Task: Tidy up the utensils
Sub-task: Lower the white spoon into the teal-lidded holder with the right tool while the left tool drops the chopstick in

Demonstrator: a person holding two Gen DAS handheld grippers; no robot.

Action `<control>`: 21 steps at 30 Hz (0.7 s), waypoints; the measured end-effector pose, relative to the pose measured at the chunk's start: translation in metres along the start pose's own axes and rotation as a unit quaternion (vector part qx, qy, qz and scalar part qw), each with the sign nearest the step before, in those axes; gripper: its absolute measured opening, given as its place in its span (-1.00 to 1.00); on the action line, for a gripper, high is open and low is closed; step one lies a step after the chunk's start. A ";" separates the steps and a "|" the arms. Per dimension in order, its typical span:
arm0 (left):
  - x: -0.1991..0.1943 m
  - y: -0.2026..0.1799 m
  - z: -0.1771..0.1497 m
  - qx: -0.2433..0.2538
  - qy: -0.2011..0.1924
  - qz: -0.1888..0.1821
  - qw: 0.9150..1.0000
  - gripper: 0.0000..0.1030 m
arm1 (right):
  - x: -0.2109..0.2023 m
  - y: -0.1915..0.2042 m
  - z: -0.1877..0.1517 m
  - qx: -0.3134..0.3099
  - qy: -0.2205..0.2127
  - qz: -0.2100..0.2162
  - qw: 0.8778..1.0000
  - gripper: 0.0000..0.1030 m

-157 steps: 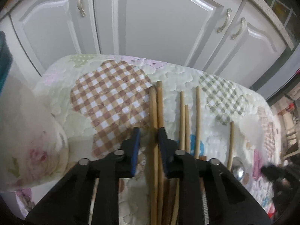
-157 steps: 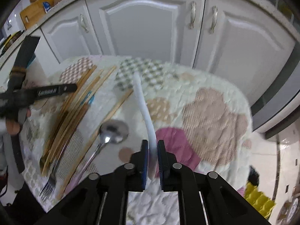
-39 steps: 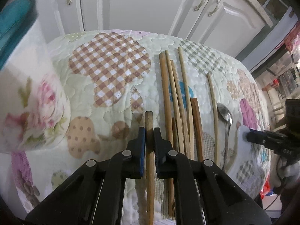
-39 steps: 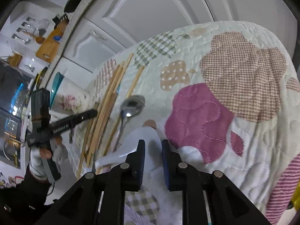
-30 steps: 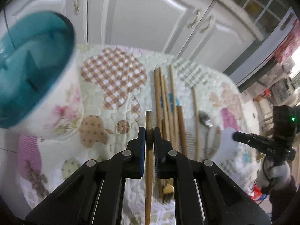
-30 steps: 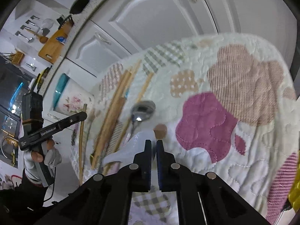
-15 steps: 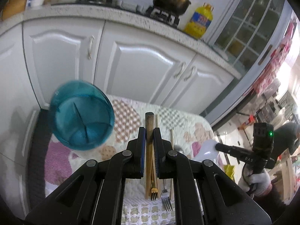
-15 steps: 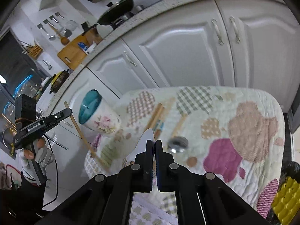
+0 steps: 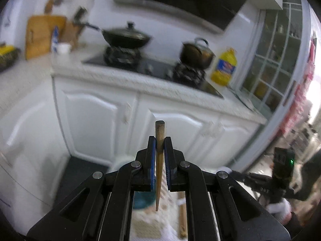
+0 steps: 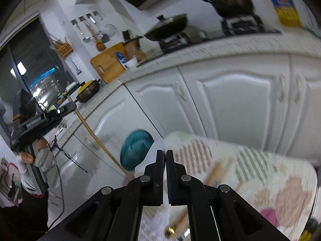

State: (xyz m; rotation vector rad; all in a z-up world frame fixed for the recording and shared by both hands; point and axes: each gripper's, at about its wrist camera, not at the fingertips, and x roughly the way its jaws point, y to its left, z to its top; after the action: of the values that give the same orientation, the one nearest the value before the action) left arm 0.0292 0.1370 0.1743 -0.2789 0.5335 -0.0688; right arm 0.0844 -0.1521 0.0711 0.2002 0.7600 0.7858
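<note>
My left gripper (image 9: 159, 140) is shut on a wooden chopstick (image 9: 159, 160) and holds it upright, tip hanging down over the teal-rimmed utensil cup (image 9: 143, 199). In the right wrist view the left gripper (image 10: 66, 108) holds the chopstick (image 10: 96, 138) slanting down toward the teal cup (image 10: 136, 150). My right gripper (image 10: 165, 153) is shut on a white spoon (image 10: 149, 160), raised above the quilted table (image 10: 260, 170). More wooden chopsticks (image 10: 214, 170) lie on the quilt.
White cabinet doors (image 9: 96, 124) and a counter with stove, wok (image 9: 126, 37), pot (image 9: 197, 53) and yellow oil bottle (image 9: 223, 66) stand behind the table. The right gripper (image 9: 260, 178) shows at the right in the left wrist view.
Both grippers have risen and tilted up. The left gripper has carried the chopstick over the teal cup; the right gripper has lifted the white spoon off the quilt toward the cup.
</note>
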 end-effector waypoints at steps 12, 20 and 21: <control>0.053 0.045 -0.014 0.006 -0.016 0.108 0.994 -0.86 | 0.109 0.076 0.034 -0.171 0.044 -0.105 0.979 -0.96; 0.090 0.056 -0.050 -0.013 0.042 0.105 0.993 -0.86 | 0.166 0.069 0.009 -0.169 0.109 -0.105 0.974 -0.96; 0.093 0.056 -0.053 -0.015 0.049 0.105 0.993 -0.86 | 0.169 0.062 0.006 -0.151 0.114 -0.097 0.977 -0.95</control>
State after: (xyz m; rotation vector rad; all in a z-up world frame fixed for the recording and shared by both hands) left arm 0.0812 0.1648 0.0695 -0.2481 0.6586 0.1295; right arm 0.1317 0.0113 0.0107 -0.2393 0.8505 0.7357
